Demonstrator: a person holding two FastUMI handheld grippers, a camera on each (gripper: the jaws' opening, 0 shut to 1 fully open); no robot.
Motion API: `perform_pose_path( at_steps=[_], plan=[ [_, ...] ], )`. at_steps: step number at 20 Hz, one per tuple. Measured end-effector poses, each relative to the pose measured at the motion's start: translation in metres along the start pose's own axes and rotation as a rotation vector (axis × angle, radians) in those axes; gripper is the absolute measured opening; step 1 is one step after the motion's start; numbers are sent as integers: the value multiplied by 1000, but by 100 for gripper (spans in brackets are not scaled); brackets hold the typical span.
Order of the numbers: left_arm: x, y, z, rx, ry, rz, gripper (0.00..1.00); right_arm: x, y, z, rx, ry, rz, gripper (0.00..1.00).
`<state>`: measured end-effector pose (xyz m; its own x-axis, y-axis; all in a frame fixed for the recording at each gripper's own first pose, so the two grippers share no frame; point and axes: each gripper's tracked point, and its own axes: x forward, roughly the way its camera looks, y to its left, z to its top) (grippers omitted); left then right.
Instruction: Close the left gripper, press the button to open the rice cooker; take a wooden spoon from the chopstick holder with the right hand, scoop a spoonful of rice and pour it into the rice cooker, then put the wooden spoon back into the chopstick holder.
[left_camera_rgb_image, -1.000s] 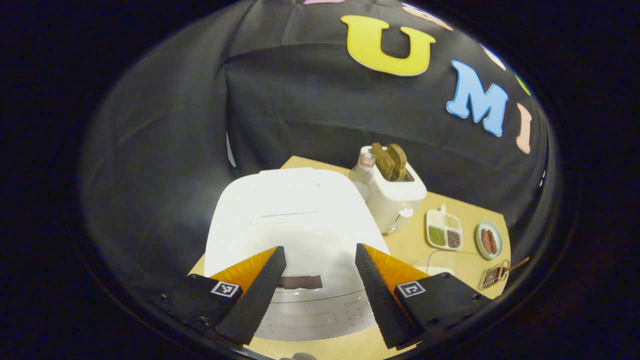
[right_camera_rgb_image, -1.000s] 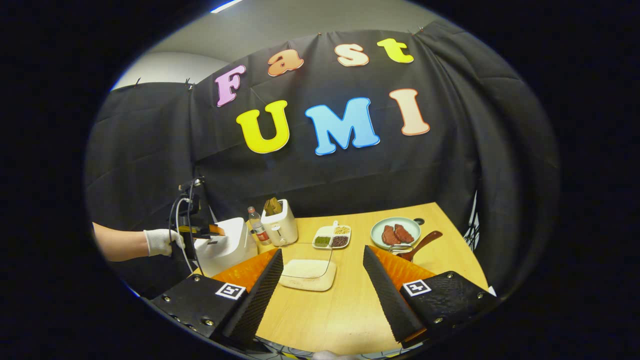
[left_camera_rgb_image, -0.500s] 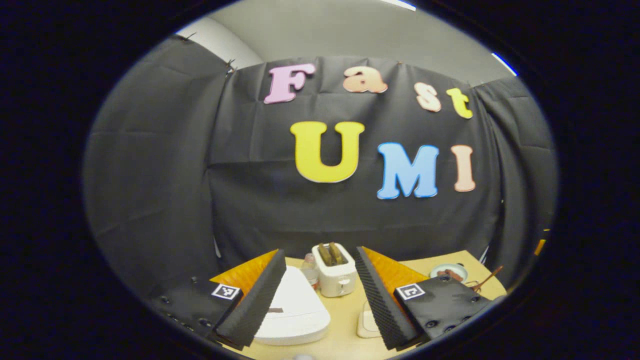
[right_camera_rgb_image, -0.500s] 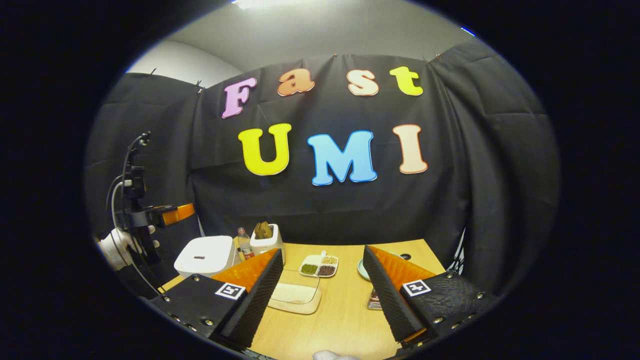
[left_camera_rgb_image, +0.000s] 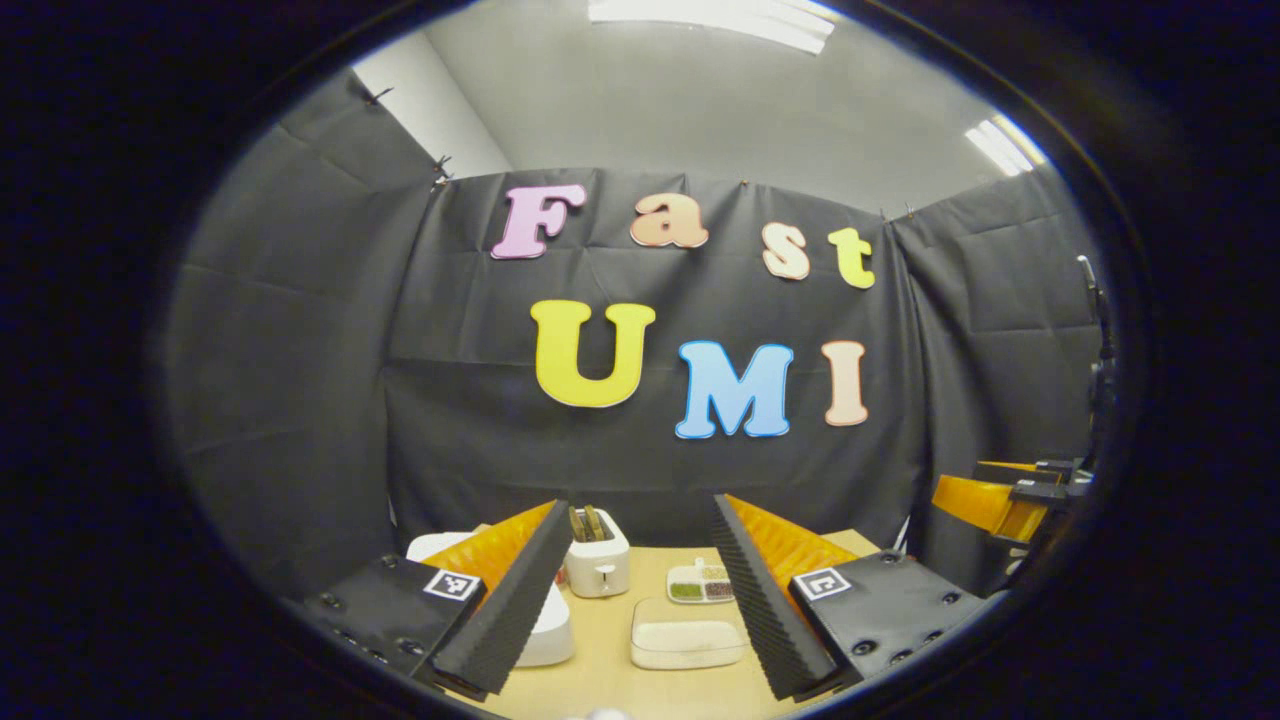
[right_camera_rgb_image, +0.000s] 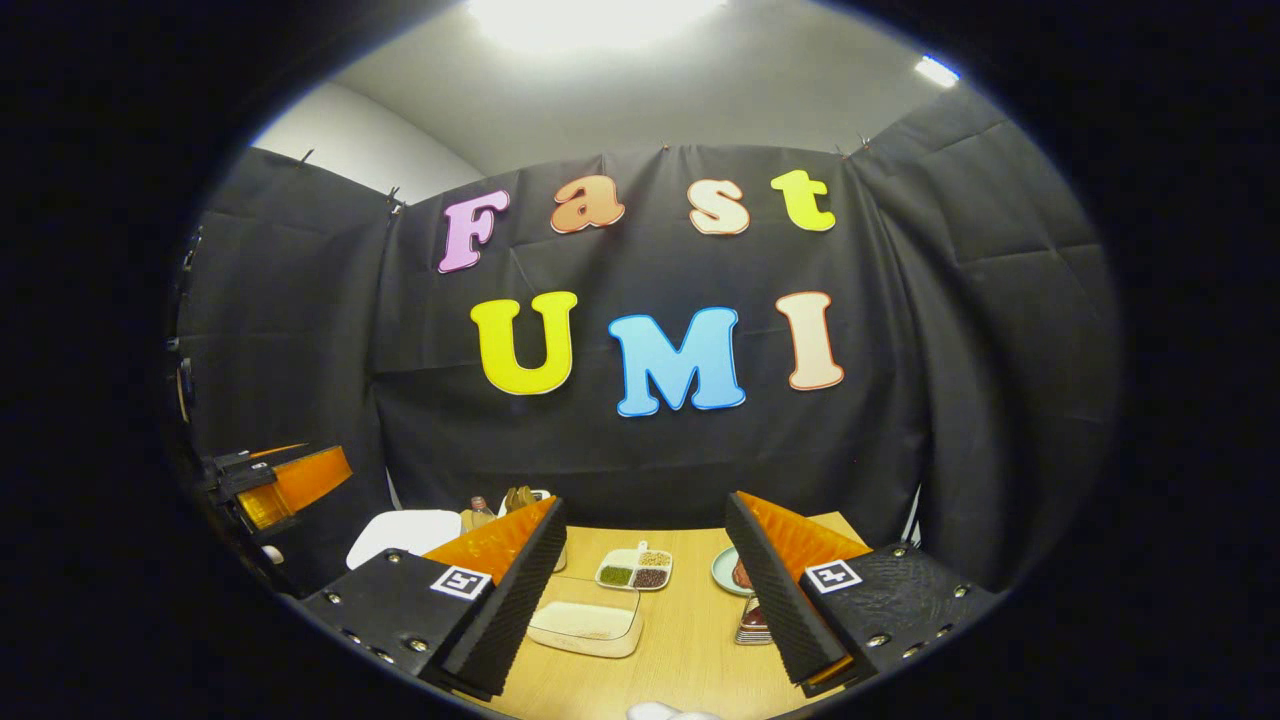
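We hold the left gripper (left_camera_rgb_image: 632, 590) level and raised, its jaws spread wide with nothing between them. Our right gripper (right_camera_rgb_image: 645, 590) sits the same way, jaws wide apart and empty. Each gripper shows at the edge of the other's view.

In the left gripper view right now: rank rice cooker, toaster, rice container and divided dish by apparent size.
1. rice cooker, though partly hidden behind the left gripper
2. rice container
3. toaster, close to the container and farther off, so unsure
4. divided dish
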<state>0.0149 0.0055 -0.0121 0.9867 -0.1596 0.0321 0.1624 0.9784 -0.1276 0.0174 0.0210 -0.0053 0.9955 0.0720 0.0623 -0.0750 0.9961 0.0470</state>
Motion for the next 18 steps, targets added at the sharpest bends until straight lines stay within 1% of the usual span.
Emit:
perform_pose_path(
  at_steps=[3,6,8,9,10,15,18],
  plan=[
    [-6,3,-2,13,-1,6,94,-1,0,-5,14,11,-17,98],
    [-4,11,3,1,-6,13,94,-2,-2,2,24,3,-31,98],
    [-2,16,6,1,-13,17,97,-3,-3,7,17,-3,-40,98],
    [-2,19,7,11,-17,19,95,-5,-2,9,14,-8,-41,98],
    [-2,19,8,11,-18,13,94,-6,-1,10,13,-12,-44,98],
    [1,23,2,-6,-9,-2,94,-7,3,12,-6,-19,-48,98],
    [0,26,3,5,-11,-7,94,-9,5,9,6,-15,-52,98]
  ],
)
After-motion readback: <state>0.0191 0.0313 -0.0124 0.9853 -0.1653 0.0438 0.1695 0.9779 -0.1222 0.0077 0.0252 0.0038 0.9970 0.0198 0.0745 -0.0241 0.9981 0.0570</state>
